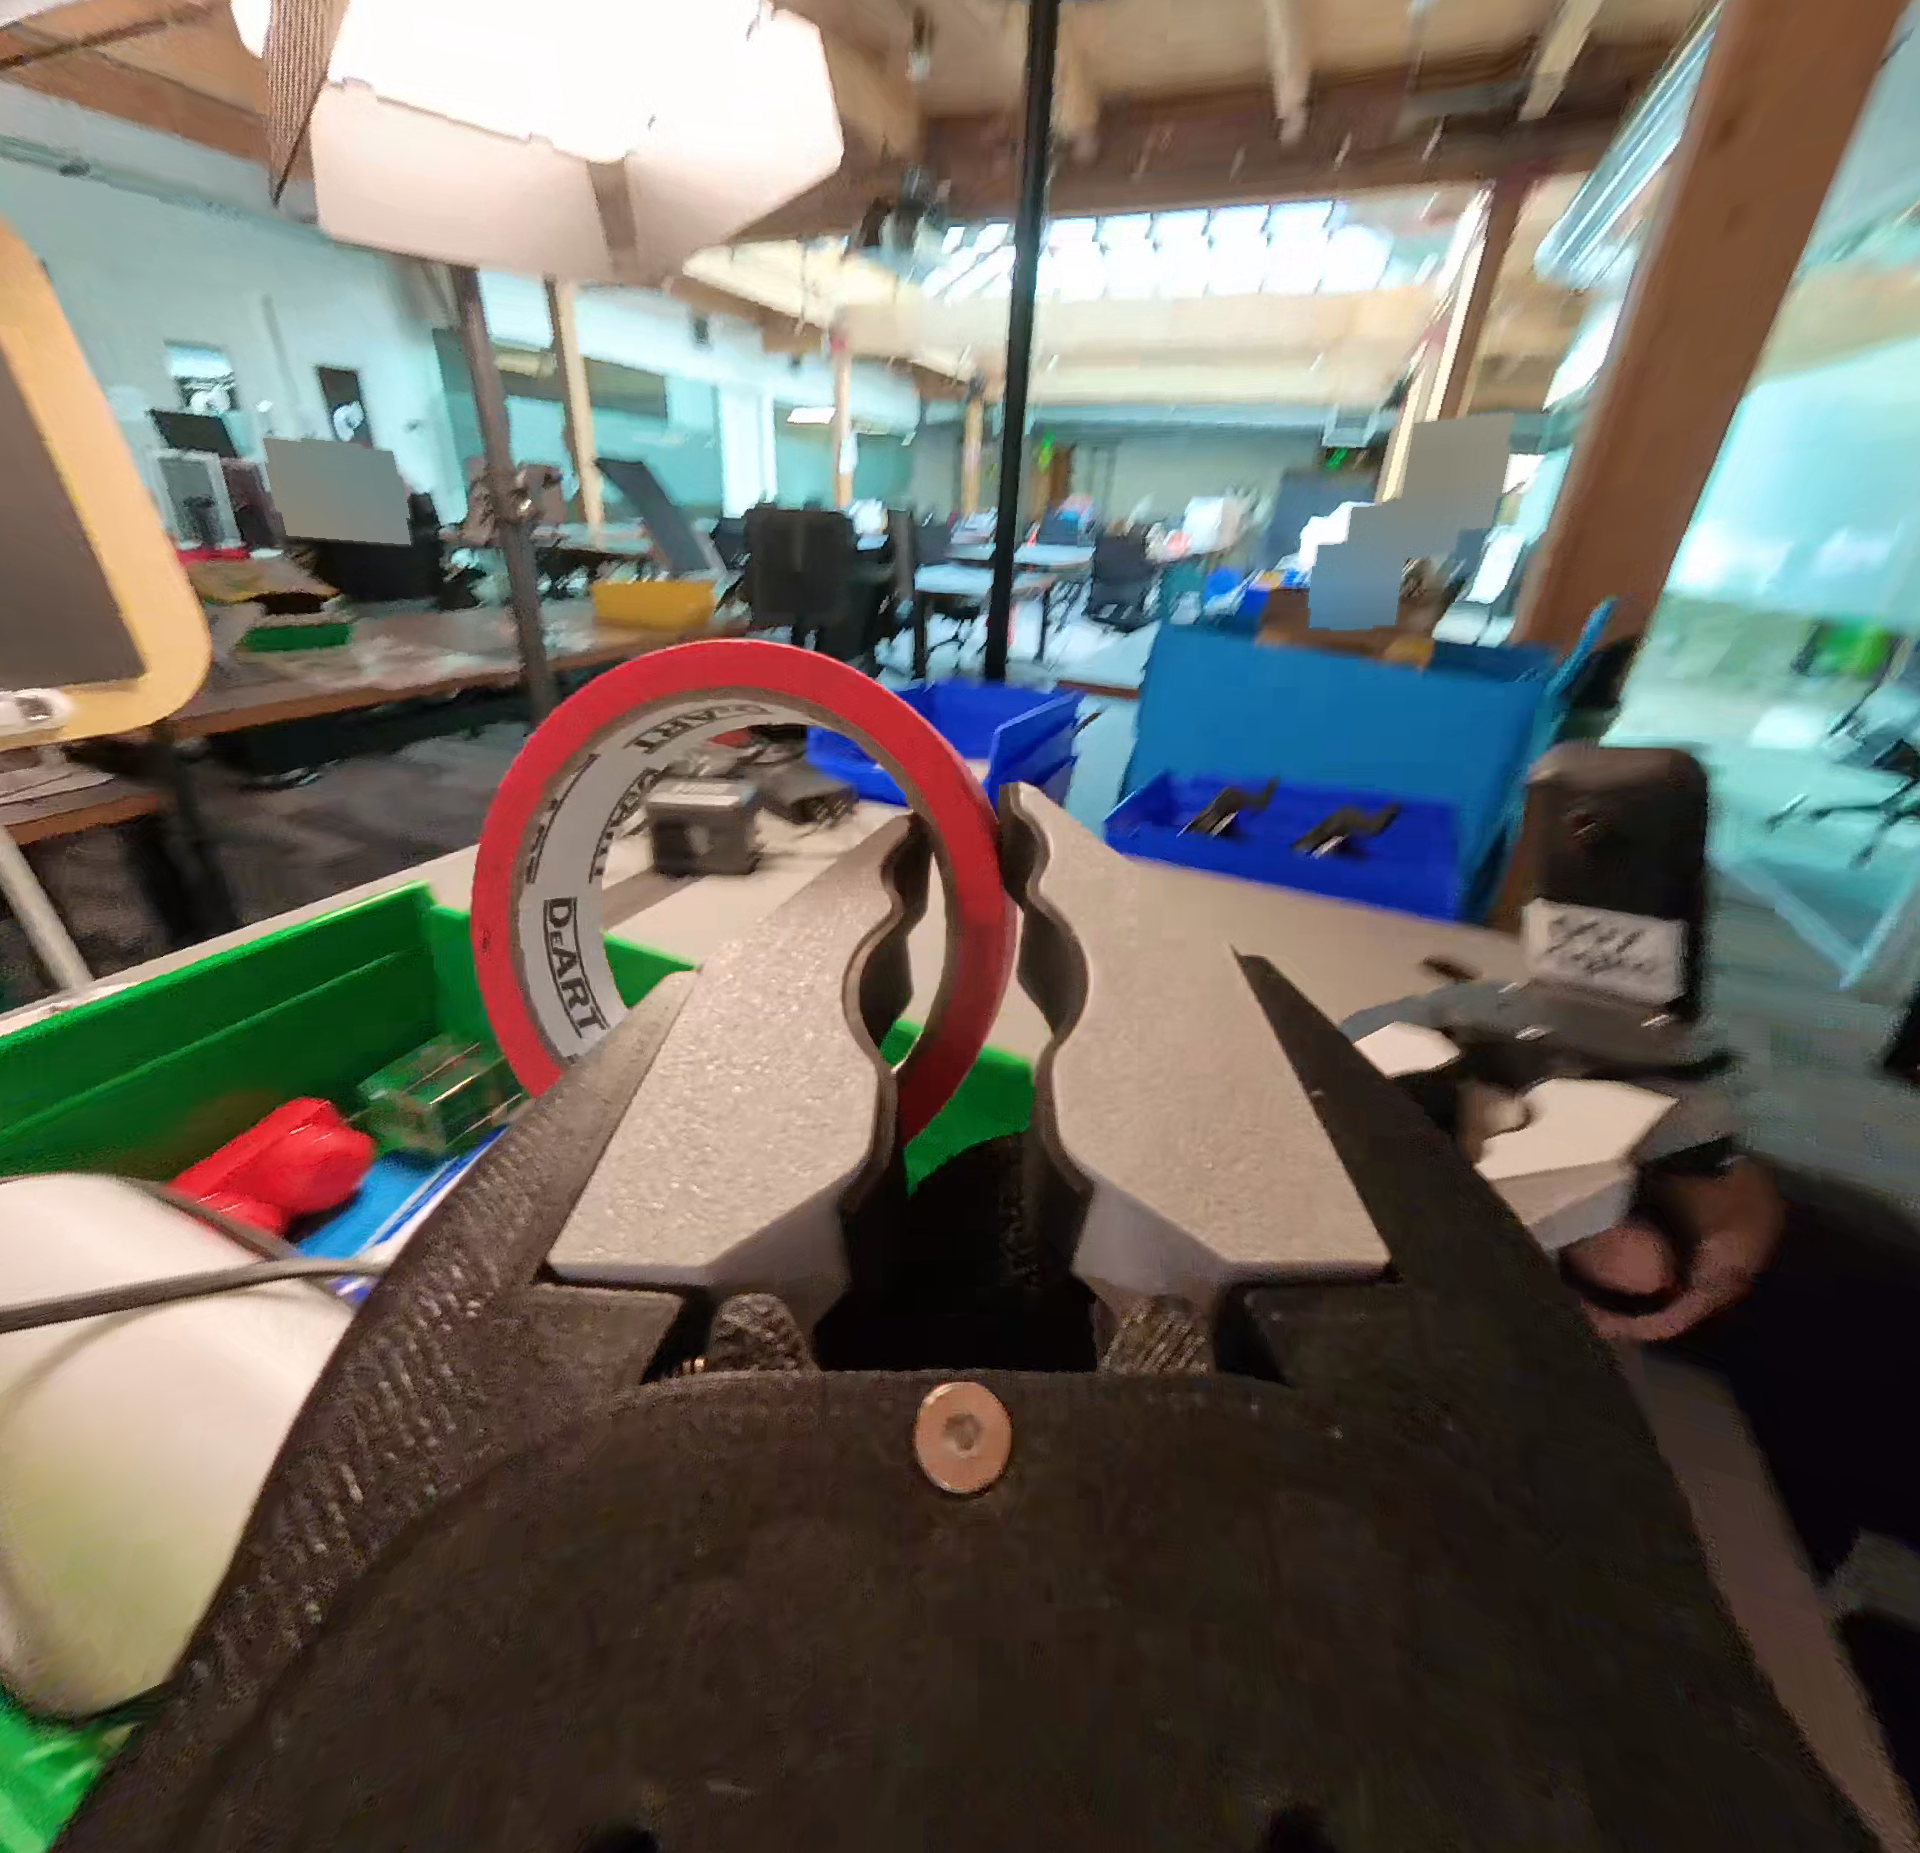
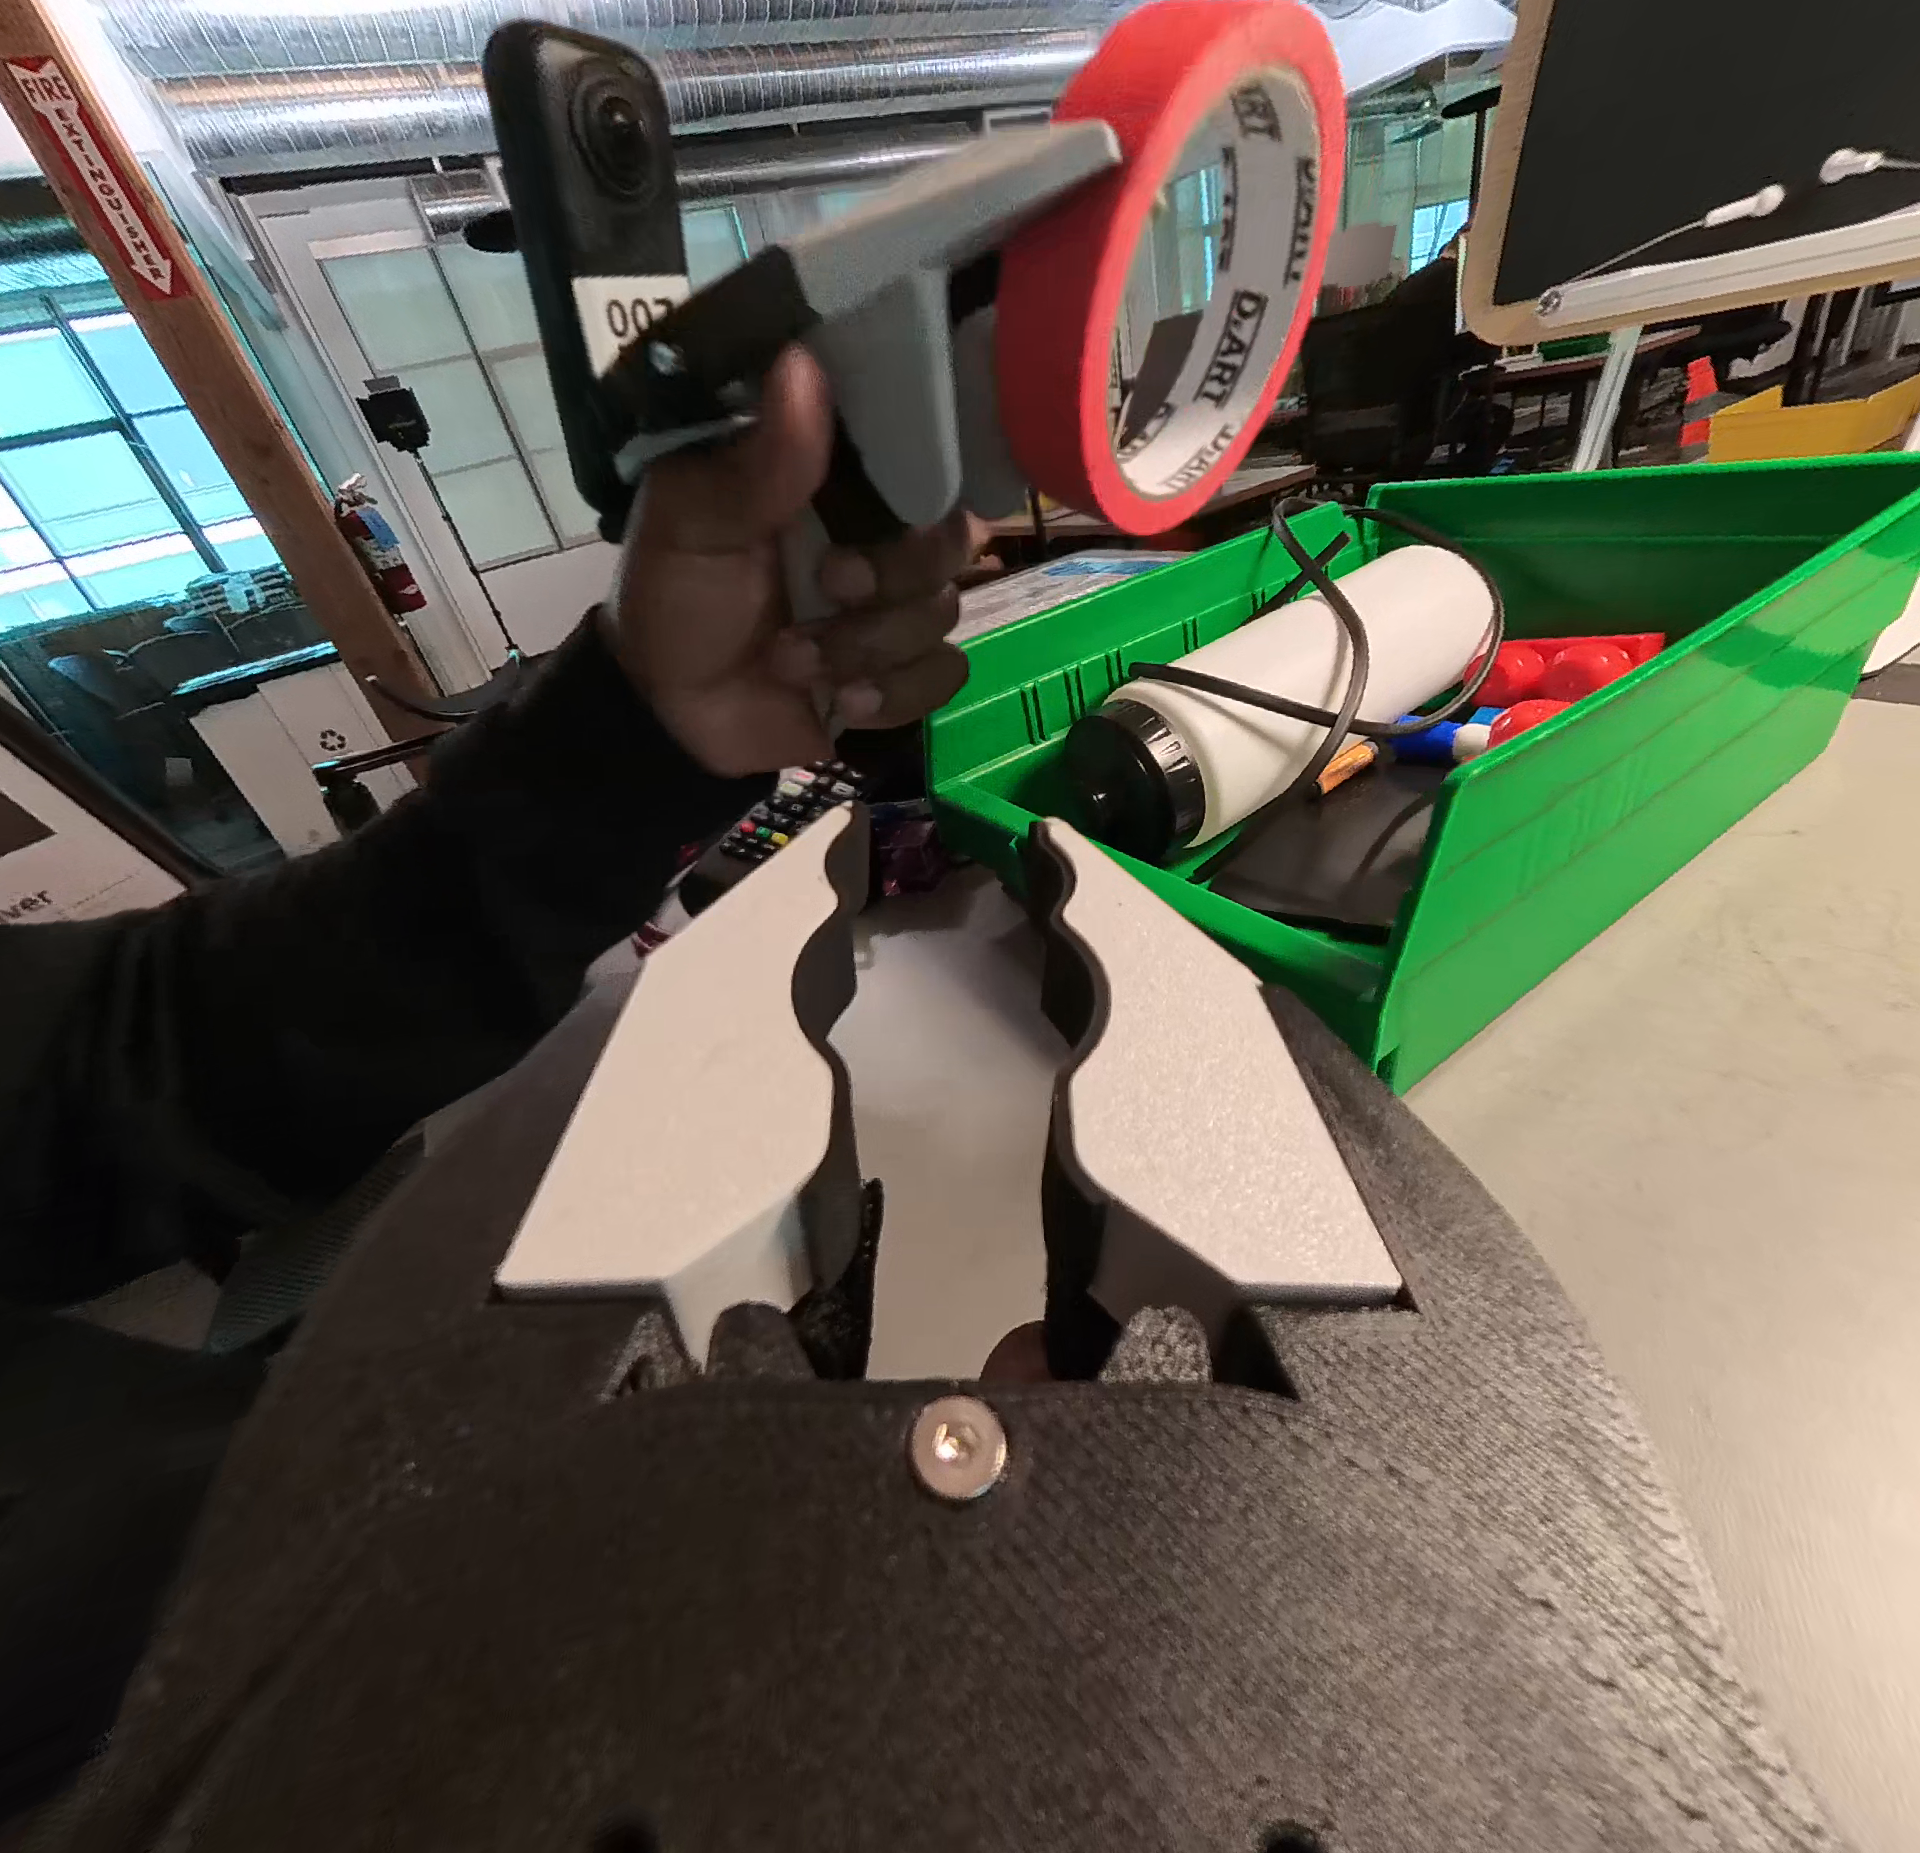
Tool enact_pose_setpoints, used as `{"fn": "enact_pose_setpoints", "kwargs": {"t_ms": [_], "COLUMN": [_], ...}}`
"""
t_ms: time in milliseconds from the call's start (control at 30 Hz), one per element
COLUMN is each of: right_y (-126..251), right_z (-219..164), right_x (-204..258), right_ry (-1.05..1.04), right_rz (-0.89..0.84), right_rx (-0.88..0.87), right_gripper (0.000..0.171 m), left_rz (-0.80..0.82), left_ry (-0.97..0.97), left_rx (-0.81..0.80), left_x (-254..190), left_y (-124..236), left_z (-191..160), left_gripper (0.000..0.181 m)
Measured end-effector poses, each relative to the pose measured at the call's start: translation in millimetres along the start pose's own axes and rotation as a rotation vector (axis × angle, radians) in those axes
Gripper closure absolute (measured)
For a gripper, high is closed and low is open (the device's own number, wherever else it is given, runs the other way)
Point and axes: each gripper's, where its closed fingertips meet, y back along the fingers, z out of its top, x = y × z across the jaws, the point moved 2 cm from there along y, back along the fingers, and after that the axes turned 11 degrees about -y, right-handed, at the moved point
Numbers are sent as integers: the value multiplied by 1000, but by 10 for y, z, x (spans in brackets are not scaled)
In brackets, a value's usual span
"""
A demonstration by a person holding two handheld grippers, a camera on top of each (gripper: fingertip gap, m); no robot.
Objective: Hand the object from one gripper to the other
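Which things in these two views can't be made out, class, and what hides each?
- Left wrist view: red tape roll, lower rim behind the left gripper fingers.
- Left wrist view: right gripper, fingertips hidden behind the left gripper.
- Right wrist view: green bin, floor covered by a white bottle.

- The red tape roll [image 2: 1049, 349] looks like matt paper tape on a white card ring.
- The green bin [image 2: 1621, 816] is shiny, smooth plastic.
- The right gripper [image 2: 945, 847] has rough, grainy grey fingers [image 2: 717, 1076] on a dark woven-looking body.
- The surface [image 2: 1714, 1128] is pale, smooth and dull.
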Motion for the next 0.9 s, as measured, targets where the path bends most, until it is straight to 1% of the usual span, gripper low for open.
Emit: {"fn": "enact_pose_setpoints", "kwargs": {"t_ms": [67, 167, 300, 400, 500, 700, 900], "right_y": [-11, -8, -70, -208, -324, -389, -314], "right_z": [20, 156, 312, 277, 223, 278, 170], "right_x": [31, 168, 358, 436, 469, 501, 521], "right_ry": [35, 79, 207, 266, 266, 275, 358], "right_rz": [-2, 40, 36, -3, -20, -44, -91], "right_rx": [-15, -107, -227, -234, -220, -267, -246], "right_gripper": [139, 130, 123, 119, 118, 117, 120], "left_rz": [-50, -84, 29, 120, 120, 101, 86], "left_ry": [84, 193, 337, 432, 550, 592, 613], "left_rx": [-62, -153, -279, -354, -440, -470, -453], "left_x": [-152, -427, -557, -509, -472, -478, -550], "left_y": [57, 182, 334, 430, 504, 524, 533], "left_z": [129, 236, 163, 26, -4, -43, -141], "left_gripper": [167, 167, 167, 168, 168, 168, 168]}}
